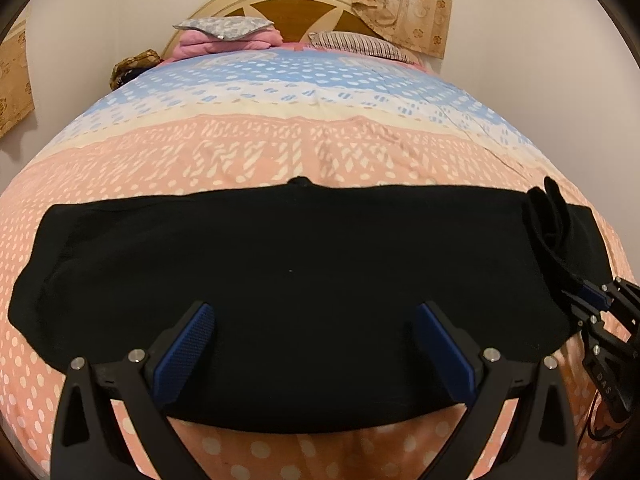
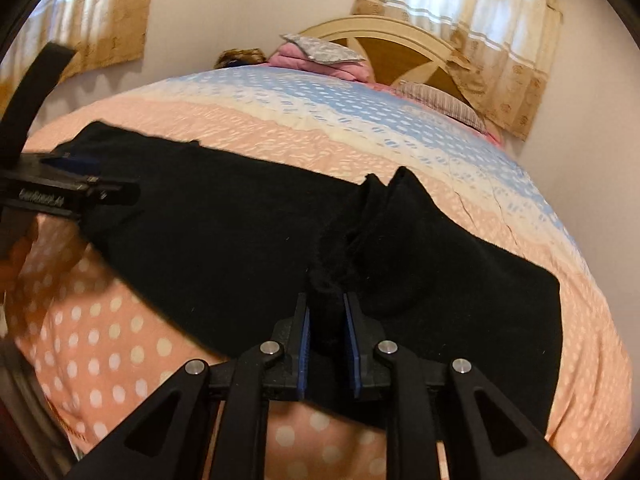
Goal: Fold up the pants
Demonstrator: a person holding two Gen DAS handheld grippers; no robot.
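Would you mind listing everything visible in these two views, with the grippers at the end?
pants: one, black, spread across the near part of the bed, one end bunched up
bedspread: one, peach with white dots and blue bands, covering the bed
headboard: one, cream and brown, at the far end
pillows: two, grey floral and striped, by the headboard
pink blanket: one, folded under the floral pillow
curtains: beige, on the wall behind
left gripper: open, over the pants
right gripper: shut on bunched pants fabric
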